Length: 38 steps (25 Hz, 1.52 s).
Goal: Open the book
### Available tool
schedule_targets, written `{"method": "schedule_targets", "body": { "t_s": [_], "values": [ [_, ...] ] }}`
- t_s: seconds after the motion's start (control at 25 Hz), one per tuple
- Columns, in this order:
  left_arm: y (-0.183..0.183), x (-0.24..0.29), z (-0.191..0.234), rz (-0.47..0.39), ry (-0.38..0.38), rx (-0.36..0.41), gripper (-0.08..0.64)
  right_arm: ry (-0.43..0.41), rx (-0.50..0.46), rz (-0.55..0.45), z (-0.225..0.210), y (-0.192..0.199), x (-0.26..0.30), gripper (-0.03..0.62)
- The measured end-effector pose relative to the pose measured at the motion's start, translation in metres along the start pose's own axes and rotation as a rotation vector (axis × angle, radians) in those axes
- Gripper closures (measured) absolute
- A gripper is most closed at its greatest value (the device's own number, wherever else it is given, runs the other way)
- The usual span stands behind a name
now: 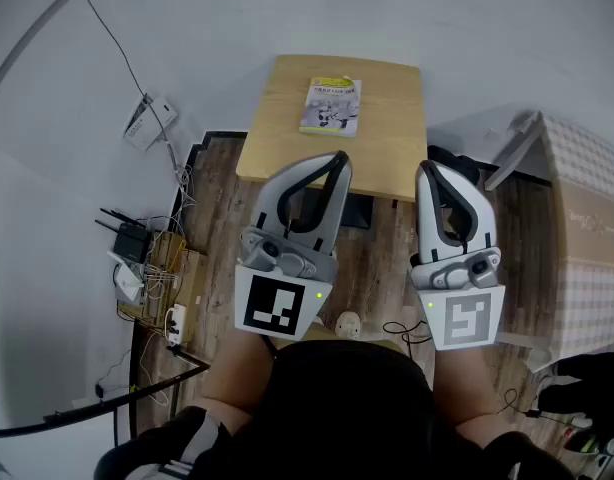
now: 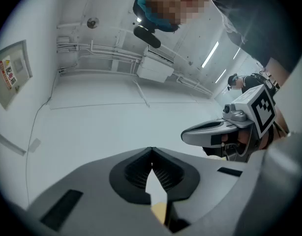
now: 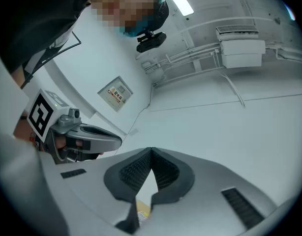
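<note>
- The book (image 1: 331, 106) lay shut, cover up, on the far part of a small wooden desk (image 1: 287, 143), a little right of the desk's middle and close to its far edge.
- Its cover was yellow at the top and pale below, with a drawing on it too small to make out.
- The left gripper (image 1: 339, 158) was held in the air near the person, aimed away toward the desk. Its tip showed over the desk's near edge, well apart from the book.
- Its fingers (image 2: 132, 173) were pressed together, the tips meeting in one line with only a thin slit lower down between the ribbed pads.
- The right gripper (image 1: 428, 168) was held beside it at about the same height, its tip just off the desk's near right corner, also well apart from the book.
- Its fingers (image 3: 129, 173) were likewise pressed together, tip against tip.
- The two grippers stayed apart from each other, each tilted slightly upward, so their own views took in mostly pale wall and ceiling.
- The desk stood on a wood-plank floor (image 1: 382, 258) against a pale wall.
- On the floor at left sat a black router (image 1: 134, 240), a white power strip (image 1: 175, 320) and a tangle of cables.
- At the right edge stood something under a checked cover (image 1: 587, 208).
</note>
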<state>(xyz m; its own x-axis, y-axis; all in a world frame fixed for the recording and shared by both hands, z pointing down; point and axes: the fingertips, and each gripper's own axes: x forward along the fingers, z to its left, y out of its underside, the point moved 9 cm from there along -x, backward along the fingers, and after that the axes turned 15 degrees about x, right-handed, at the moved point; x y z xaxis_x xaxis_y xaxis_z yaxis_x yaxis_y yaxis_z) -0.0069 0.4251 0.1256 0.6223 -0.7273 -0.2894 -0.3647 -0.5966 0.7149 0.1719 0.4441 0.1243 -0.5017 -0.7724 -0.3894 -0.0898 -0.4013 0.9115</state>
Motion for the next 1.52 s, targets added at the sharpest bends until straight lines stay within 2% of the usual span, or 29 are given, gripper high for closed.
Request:
{"method": "schedule_targets", "body": {
  "t_s": [0.2, 0.52, 0.64, 0.8, 1.32, 1.52],
  "values": [
    [0.0, 0.0, -0.003, 0.009, 0.007, 0.005, 0.552, -0.011, -0.044, 0.004, 0.003, 0.001, -0.002, 0.565],
    [0.0, 0.001, -0.005, 0.01, 0.0, -0.003, 0.552, -0.01, -0.029, 0.0, 0.0, 0.003, -0.004, 0.565],
    [0.001, 0.001, -0.008, 0.013, 0.001, -0.01, 0.552, 0.013, -0.042, -0.008, 0.0, 0.004, -0.006, 0.565],
    [0.001, 0.002, -0.009, 0.011, 0.002, -0.009, 0.552, 0.004, -0.063, -0.012, 0.003, 0.006, -0.008, 0.565],
    [0.005, 0.01, -0.004, -0.009, -0.006, -0.03, 0.552, -0.016, -0.035, -0.01, -0.002, 0.01, -0.003, 0.565],
    [-0.001, 0.017, -0.009, -0.015, 0.012, -0.001, 0.552, -0.012, -0.033, -0.01, -0.008, 0.01, -0.007, 0.565]
  ]
}}
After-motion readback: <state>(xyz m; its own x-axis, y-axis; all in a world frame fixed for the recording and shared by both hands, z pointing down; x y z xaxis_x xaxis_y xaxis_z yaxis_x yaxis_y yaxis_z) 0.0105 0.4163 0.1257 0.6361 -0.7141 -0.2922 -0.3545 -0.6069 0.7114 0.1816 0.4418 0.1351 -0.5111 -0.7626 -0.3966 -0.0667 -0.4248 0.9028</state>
